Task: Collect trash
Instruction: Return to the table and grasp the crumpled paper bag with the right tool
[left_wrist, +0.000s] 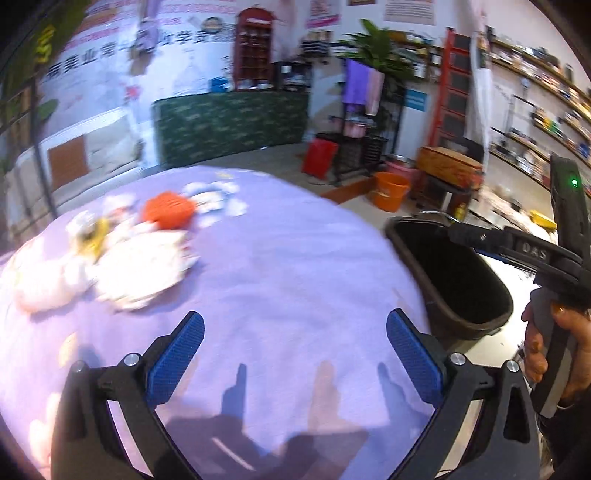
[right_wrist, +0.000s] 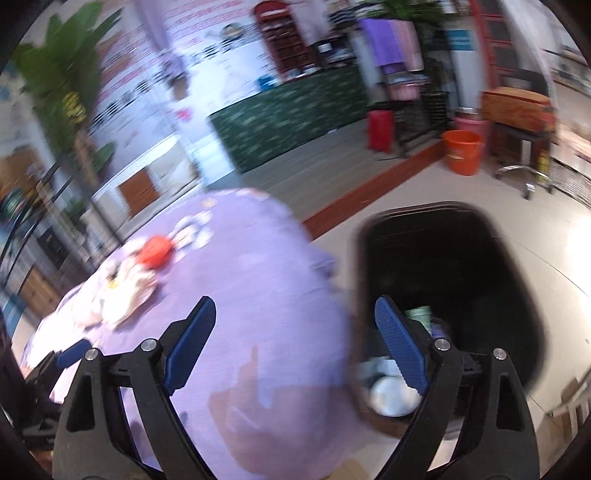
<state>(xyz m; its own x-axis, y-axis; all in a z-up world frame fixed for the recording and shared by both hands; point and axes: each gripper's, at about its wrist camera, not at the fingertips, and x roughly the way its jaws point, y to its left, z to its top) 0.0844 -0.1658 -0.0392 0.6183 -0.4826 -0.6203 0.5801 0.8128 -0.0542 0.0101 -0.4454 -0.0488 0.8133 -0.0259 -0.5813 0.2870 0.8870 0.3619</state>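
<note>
trash: a loose heap of crumpled white paper (left_wrist: 140, 273) with a round orange piece (left_wrist: 168, 214) and a yellow scrap (left_wrist: 94, 236) beside it, on the far left part of the lavender tabletop (left_wrist: 277, 266), well apart from both grippers.
bin: black bin (left_wrist: 454, 280) on the floor just beside the tabletop's right edge; a pale green cup-like item (right_wrist: 419, 315) and white pieces (right_wrist: 391, 395) lie inside.
left gripper: left gripper (left_wrist: 295, 354), blue fingers spread wide, nothing between them, over bare cloth.
right gripper: right gripper (right_wrist: 295, 347), fingers spread and empty, one over the tabletop edge and one over the bin mouth; a hand (left_wrist: 550, 343) holds its handle.
handling: paper likely light, soft, crushable; pinch a raised fold or bunched middle, since flat edges would slip. orange piece looks textured and should grip at its widest part; whether it is firm or soft is unclear.
hard to see: both views are blurred, so the number of pieces, what the yellow scrap is, and the bin's contents stay uncertain; the bin's near rim is cut off by the fingers.
</note>
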